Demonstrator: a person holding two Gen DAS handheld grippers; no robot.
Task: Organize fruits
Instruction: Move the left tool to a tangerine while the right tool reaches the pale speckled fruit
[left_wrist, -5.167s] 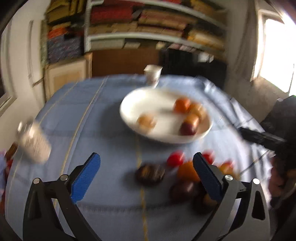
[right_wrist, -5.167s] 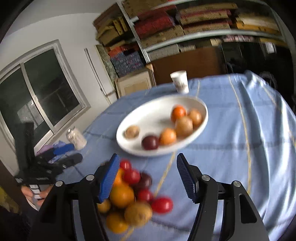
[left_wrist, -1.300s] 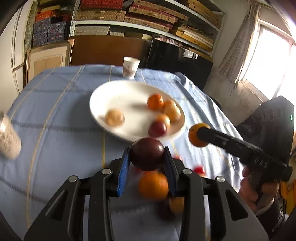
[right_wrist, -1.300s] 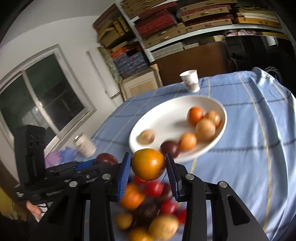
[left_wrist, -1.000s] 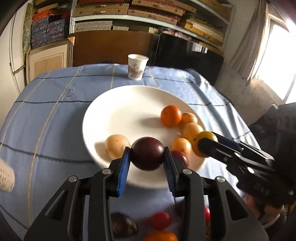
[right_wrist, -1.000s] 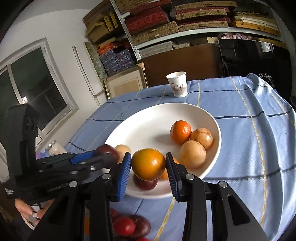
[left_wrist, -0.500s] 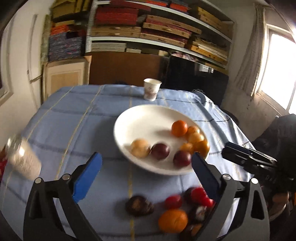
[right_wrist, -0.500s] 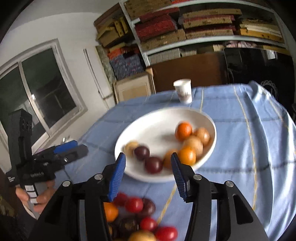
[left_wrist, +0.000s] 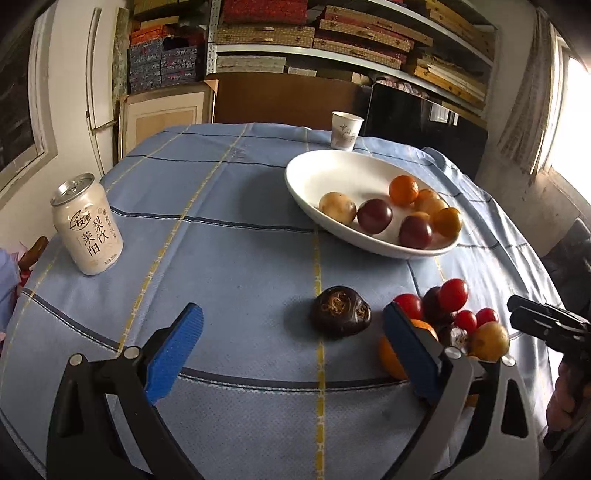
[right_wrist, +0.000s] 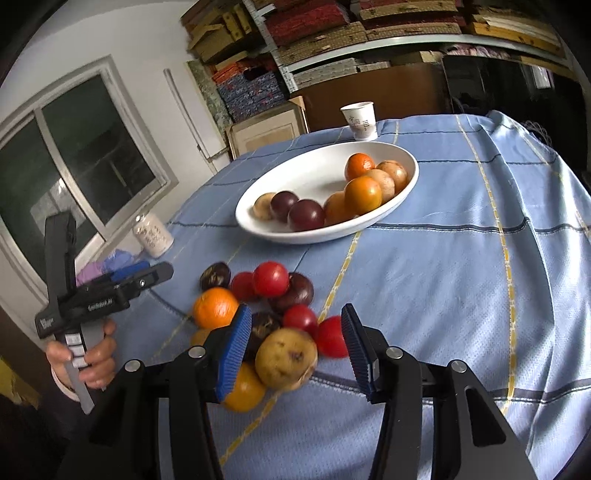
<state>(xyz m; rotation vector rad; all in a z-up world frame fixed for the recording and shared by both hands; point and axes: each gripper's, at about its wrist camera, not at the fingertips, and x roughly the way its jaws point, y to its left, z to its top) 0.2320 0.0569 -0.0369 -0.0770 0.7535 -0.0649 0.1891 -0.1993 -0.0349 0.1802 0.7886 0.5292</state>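
Note:
A white bowl (left_wrist: 310, 173) (right_wrist: 258, 221) on the blue tablecloth holds several fruits: oranges, tan fruits and two dark plums (left_wrist: 375, 216). A pile of loose fruit lies nearer: red tomatoes (right_wrist: 270, 278), an orange (right_wrist: 215, 308), a tan fruit (right_wrist: 286, 358), dark fruits. A dark wrinkled fruit (left_wrist: 340, 311) lies apart, between the fingers of my left gripper (left_wrist: 291, 349), which is open and empty. My right gripper (right_wrist: 297, 349) is open, its jaws on either side of the tan fruit, not closed on it.
A drink can (left_wrist: 88, 229) (right_wrist: 152, 235) stands at the table's left. A paper cup (left_wrist: 345, 131) (right_wrist: 361, 120) stands behind the bowl. Shelves and boxes fill the back wall. The other gripper shows in each view (left_wrist: 546, 325) (right_wrist: 96, 291).
Both grippers let go of the plum and orange into the bowl, opened and drew back. Now they have come lower and closer to the loose fruit pile.

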